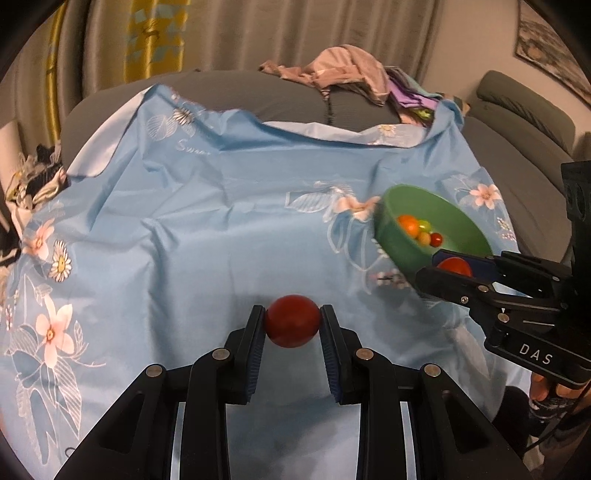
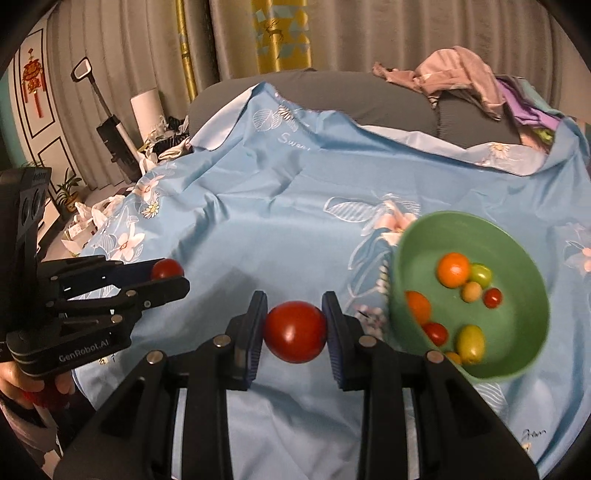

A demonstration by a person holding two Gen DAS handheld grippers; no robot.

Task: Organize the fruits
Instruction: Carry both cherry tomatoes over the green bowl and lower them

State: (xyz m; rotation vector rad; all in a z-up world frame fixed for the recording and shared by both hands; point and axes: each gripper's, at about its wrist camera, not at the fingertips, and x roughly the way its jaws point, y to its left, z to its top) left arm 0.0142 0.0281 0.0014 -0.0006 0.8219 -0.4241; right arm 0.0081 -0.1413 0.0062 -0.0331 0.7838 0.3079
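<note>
My left gripper (image 1: pixel 293 325) is shut on a dark red tomato (image 1: pixel 293 320), held above the blue flowered cloth (image 1: pixel 207 229). My right gripper (image 2: pixel 294 330) is shut on a second red tomato (image 2: pixel 295 331). A green bowl (image 2: pixel 517 236) stands to the right on the cloth, holding several small fruits: oranges (image 2: pixel 453 269), green ones (image 2: pixel 470 343) and small red tomatoes (image 2: pixel 492 297). In the left wrist view the right gripper (image 1: pixel 452 267) with its tomato hangs at the near rim of the bowl (image 1: pixel 424 201). In the right wrist view the left gripper (image 2: pixel 167 273) sits at far left with its tomato (image 2: pixel 167 268).
The cloth covers a grey sofa (image 1: pixel 258 96); a pile of pink and purple clothes (image 1: pixel 347 70) lies at the back. Curtains (image 2: pixel 369 33) hang behind. A vacuum (image 2: pixel 110 129) and clutter (image 2: pixel 92 218) stand on the floor at left. A hand (image 2: pixel 33 384) holds the left gripper.
</note>
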